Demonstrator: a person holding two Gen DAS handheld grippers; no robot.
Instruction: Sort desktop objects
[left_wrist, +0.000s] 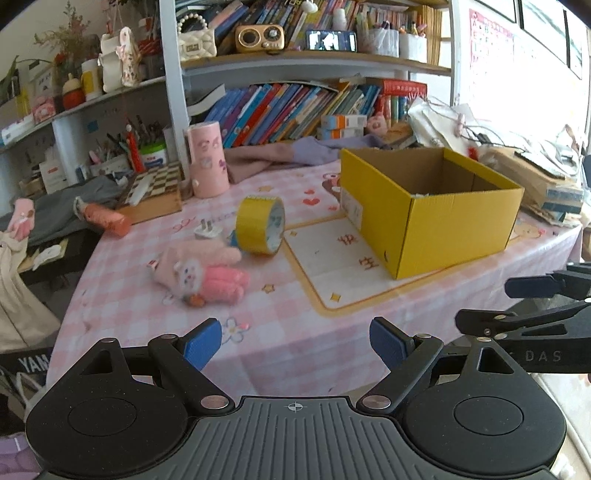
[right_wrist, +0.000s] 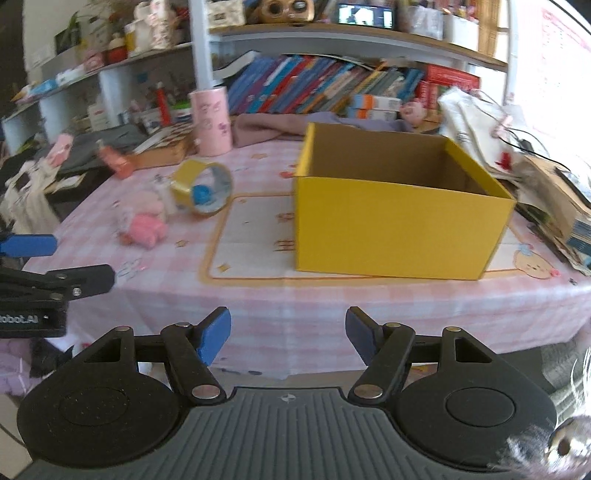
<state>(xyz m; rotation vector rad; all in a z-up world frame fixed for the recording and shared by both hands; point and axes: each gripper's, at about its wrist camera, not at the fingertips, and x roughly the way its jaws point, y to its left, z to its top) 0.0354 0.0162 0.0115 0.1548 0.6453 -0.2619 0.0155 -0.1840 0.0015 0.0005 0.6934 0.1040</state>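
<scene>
Both pairs of jaws stand wide apart with nothing between them: the left gripper (left_wrist: 295, 345) and the right gripper (right_wrist: 288, 338) hover side by side at the near edge of the table (left_wrist: 280, 343), well short of every object. I take the yellow box (left_wrist: 428, 210) as the landmark; it stands open at the top and looks almost empty, so it is probably the place for sorting. To the left of the box, just beside it, a roll of yellow tape (left_wrist: 260, 225) stands on its edge. A white plug (left_wrist: 207, 230) lies further left, behind a pink plush toy (left_wrist: 201, 273) that is nearer to the grippers than the tape. I think the step in hand is the approach to the first object. To do it well, the left gripper should take the toy, because it is soft and close, and close across its narrow middle. The tape may roll away, so it is better to grip it through its hole or across its flat sides.
</scene>
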